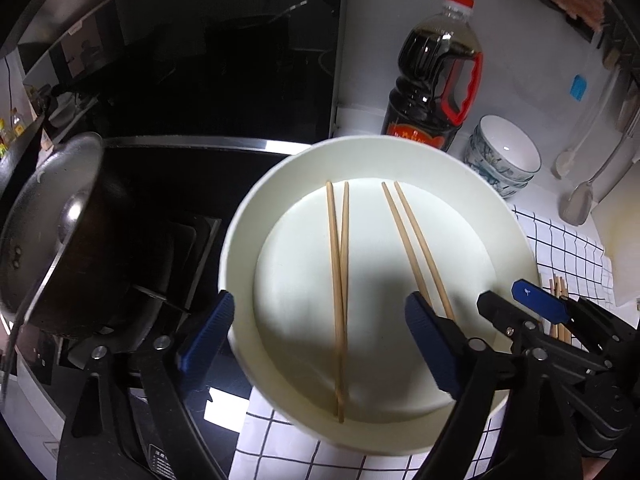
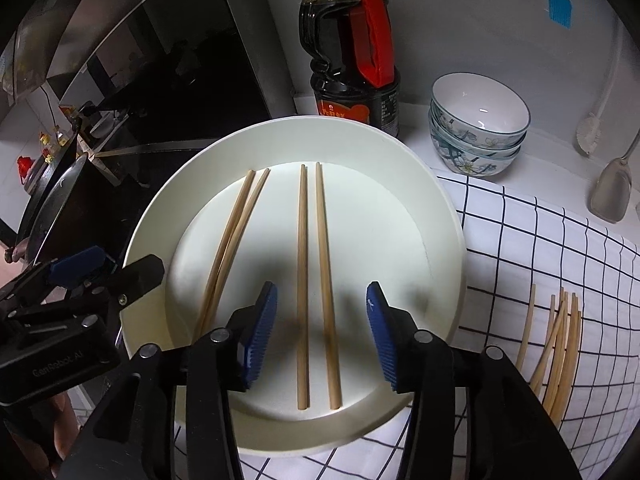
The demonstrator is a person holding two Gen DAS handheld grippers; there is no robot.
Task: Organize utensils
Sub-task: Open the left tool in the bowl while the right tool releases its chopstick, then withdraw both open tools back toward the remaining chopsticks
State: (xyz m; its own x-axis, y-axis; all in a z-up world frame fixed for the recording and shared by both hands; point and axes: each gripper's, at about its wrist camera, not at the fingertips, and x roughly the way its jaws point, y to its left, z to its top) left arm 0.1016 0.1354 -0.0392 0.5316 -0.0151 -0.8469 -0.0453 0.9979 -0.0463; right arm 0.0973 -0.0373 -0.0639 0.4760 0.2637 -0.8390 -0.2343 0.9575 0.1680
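Observation:
A white plate (image 1: 360, 152) (image 2: 280, 128) holds two pairs of wooden chopsticks. My left gripper (image 1: 320, 312) hangs open and wide above the plate, with the left pair (image 1: 335, 320) lying on the plate below the gap, untouched. My right gripper (image 2: 322, 292) is open above the right pair (image 2: 302, 260), and its blue pads stand clear of the sticks on both sides. Each gripper shows in the other's view: the right gripper (image 1: 516, 300) at the plate's right rim, the left gripper (image 2: 108, 270) at its left rim. Several loose chopsticks (image 2: 560, 340) lie on the checked cloth.
A soy sauce bottle (image 2: 352, 60) and stacked patterned bowls (image 2: 476, 128) stand behind the plate. A dark pan (image 1: 52, 232) sits on the stove at left. A spatula (image 2: 610, 192) and a brush (image 2: 588, 128) hang by the right wall. The checked cloth (image 2: 520, 248) covers the counter.

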